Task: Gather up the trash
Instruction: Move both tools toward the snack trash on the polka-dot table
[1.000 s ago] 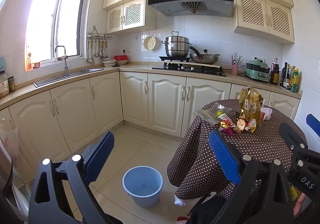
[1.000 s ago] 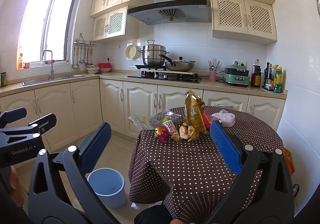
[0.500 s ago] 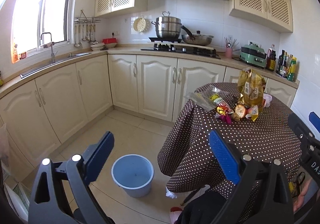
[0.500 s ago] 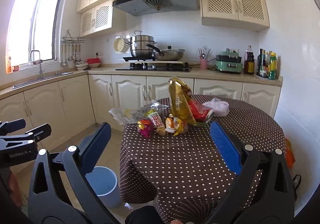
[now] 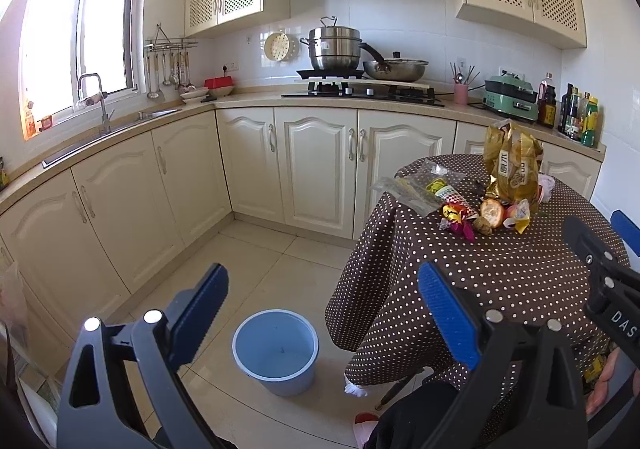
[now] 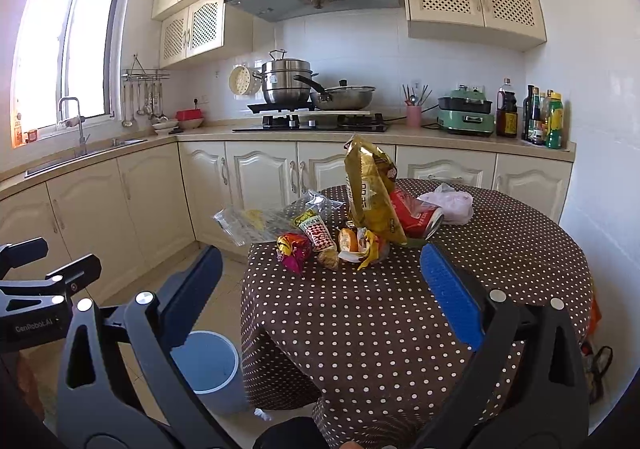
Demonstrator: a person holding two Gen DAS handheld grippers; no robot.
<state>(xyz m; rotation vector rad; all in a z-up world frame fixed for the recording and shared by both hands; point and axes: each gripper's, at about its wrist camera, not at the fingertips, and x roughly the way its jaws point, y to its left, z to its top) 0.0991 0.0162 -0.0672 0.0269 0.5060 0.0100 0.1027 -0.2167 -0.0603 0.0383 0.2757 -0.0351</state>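
Observation:
A heap of trash lies on the round table with the brown dotted cloth: a tall golden snack bag, a red can, clear wrappers, small bright wrappers, orange peel and a white crumpled bag. A light blue bin stands empty on the floor left of the table. My left gripper hangs open above the bin. My right gripper is open over the table's near side, short of the trash.
Cream cabinets and a counter run along the left and back walls, with a sink, a stove with pots, a green appliance and bottles. The tiled floor lies between the cabinets and the table.
Both views have closed in on the table and tipped slightly down; the trash heap and the bin look larger. Both grippers stay open and hold nothing.

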